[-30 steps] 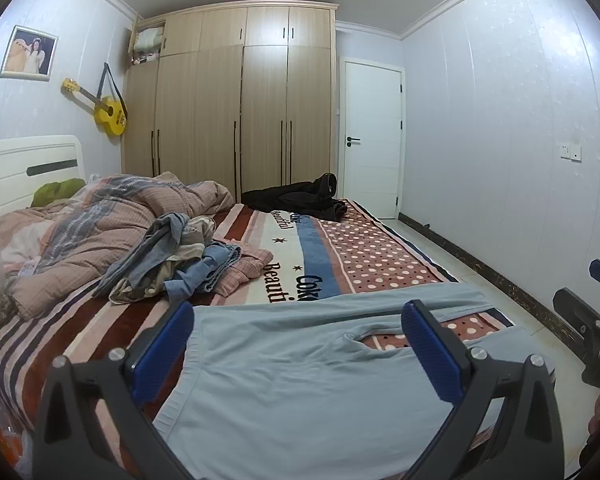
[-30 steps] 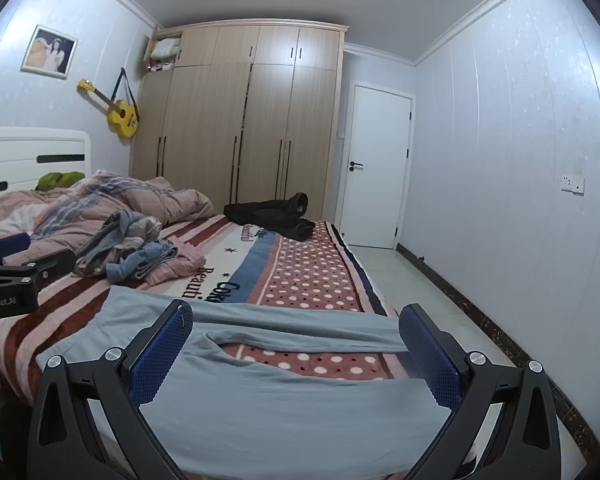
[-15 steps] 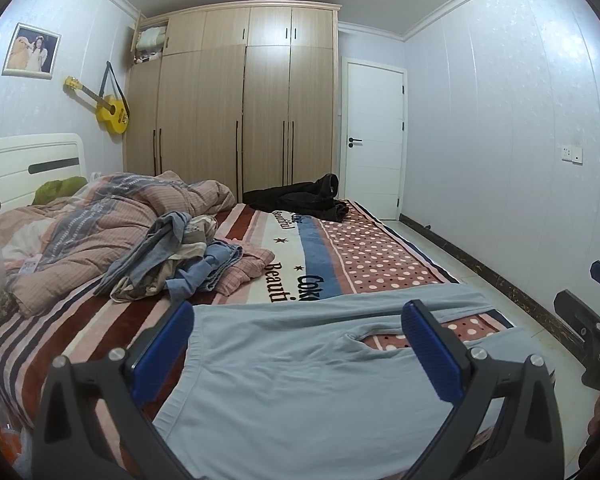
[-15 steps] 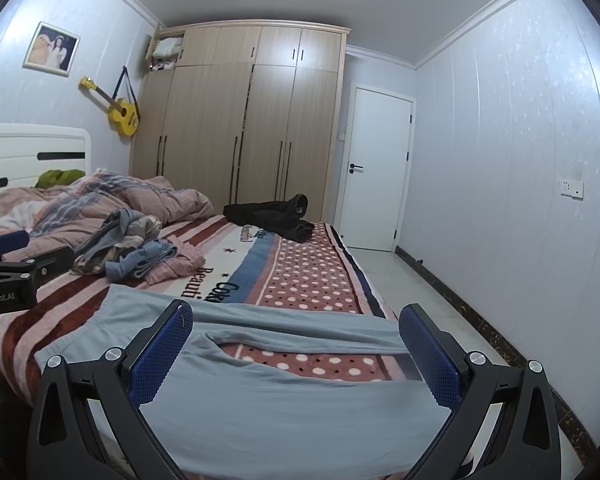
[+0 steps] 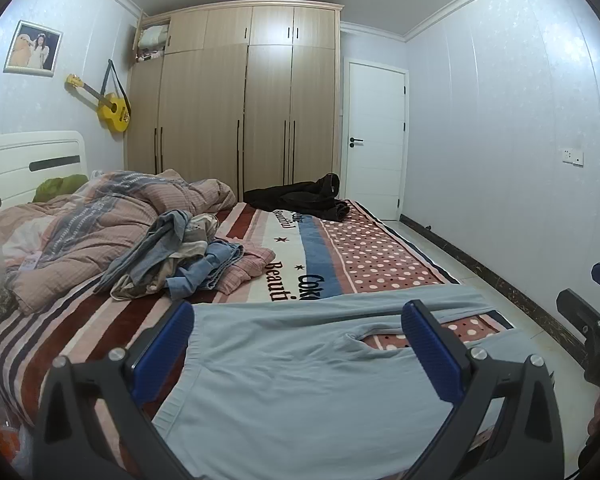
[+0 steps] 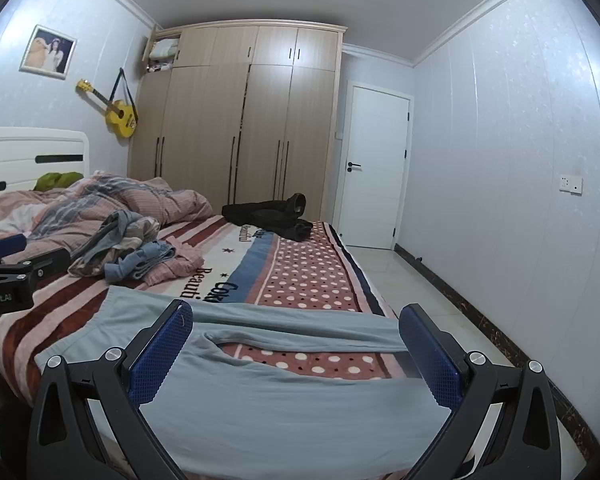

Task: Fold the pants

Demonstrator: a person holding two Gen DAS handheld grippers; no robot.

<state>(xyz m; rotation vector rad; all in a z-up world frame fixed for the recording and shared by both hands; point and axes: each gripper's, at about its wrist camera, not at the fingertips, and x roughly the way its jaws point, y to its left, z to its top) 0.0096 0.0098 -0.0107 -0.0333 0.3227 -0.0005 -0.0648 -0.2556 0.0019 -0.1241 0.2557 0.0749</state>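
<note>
Light blue pants (image 5: 300, 376) lie flat across the near end of the bed, waistband to the left, both legs running right with a gap between them; they also show in the right wrist view (image 6: 284, 400). My left gripper (image 5: 298, 344) is open and empty above the waist and seat part. My right gripper (image 6: 296, 344) is open and empty above the legs. The right gripper shows at the right edge of the left wrist view (image 5: 592, 320), and the left gripper at the left edge of the right wrist view (image 6: 16, 276).
A pile of loose clothes (image 5: 180, 260) and a pink quilt (image 5: 100, 224) lie on the bed's left half. A black garment (image 5: 304, 200) lies at the far end. The wardrobe (image 5: 236, 96), a white door (image 5: 376, 140) and tiled floor (image 5: 492, 280) are beyond.
</note>
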